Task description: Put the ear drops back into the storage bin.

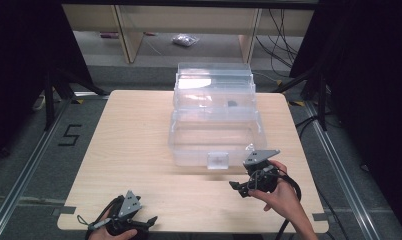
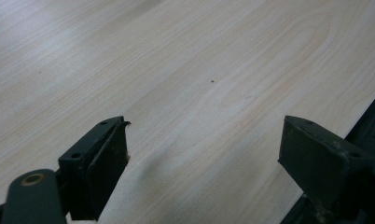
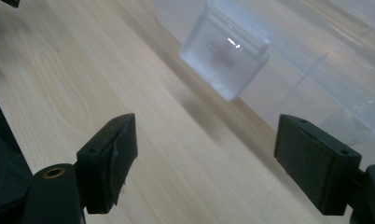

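While right tool hovers just beside clear box front latch, jaws apart for grasp; left tool parked on bench, jaws apart.

— Any writing to read?
— One mark: a black "5" on the grey floor, left of the frame, just beside the left edge of the wooden table.
— Printed or taped?
— Angular strokes, as if made of tape; cannot tell for sure.
— Anything on the clear plastic box?
— No label legible there, nor on its front latch.
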Demonstrator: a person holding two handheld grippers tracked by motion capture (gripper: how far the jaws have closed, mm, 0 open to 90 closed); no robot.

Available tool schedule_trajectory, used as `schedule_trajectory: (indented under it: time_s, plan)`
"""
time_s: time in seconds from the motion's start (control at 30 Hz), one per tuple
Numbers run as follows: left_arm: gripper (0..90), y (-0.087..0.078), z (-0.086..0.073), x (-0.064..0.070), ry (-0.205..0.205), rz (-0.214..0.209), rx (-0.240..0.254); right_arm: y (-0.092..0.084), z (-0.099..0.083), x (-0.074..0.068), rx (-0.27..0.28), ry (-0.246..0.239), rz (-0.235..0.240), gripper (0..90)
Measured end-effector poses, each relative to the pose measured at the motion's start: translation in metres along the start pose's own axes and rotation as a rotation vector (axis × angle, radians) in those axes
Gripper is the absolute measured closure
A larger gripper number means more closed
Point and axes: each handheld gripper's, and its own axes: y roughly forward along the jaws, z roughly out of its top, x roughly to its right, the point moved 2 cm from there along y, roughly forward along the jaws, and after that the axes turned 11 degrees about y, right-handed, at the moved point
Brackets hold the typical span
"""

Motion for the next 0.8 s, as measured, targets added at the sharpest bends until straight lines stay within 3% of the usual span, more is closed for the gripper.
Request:
schedule_trajectory:
  time_s: [0.43, 0.47, 0.53, 0.63, 0.8]
  plan:
    - [15.0, 0.000, 0.000, 0.000, -0.008, 0.000, 0.007, 0.007, -0.012, 0.000, 0.034, 0.019, 0.019, 21.3]
    - [14.9, 0.000, 0.000, 0.000, -0.004, 0.001, 0.001, 0.006, -0.013, 0.001, 0.015, 0.009, 0.018, 21.3]
    - [15.0, 0.000, 0.000, 0.000, -0.006, 0.001, 0.002, 0.006, -0.015, 0.001, 0.029, -0.004, 0.005, 21.3]
    - [14.9, 0.000, 0.000, 0.000, -0.007, 0.003, 0.005, 0.008, -0.020, -0.001, 0.030, 0.047, 0.005, 21.2]
    - [14.9, 0.000, 0.000, 0.001, -0.009, 0.006, 0.004, 0.011, -0.028, 0.000, 0.034, 0.064, 0.015, 21.2]
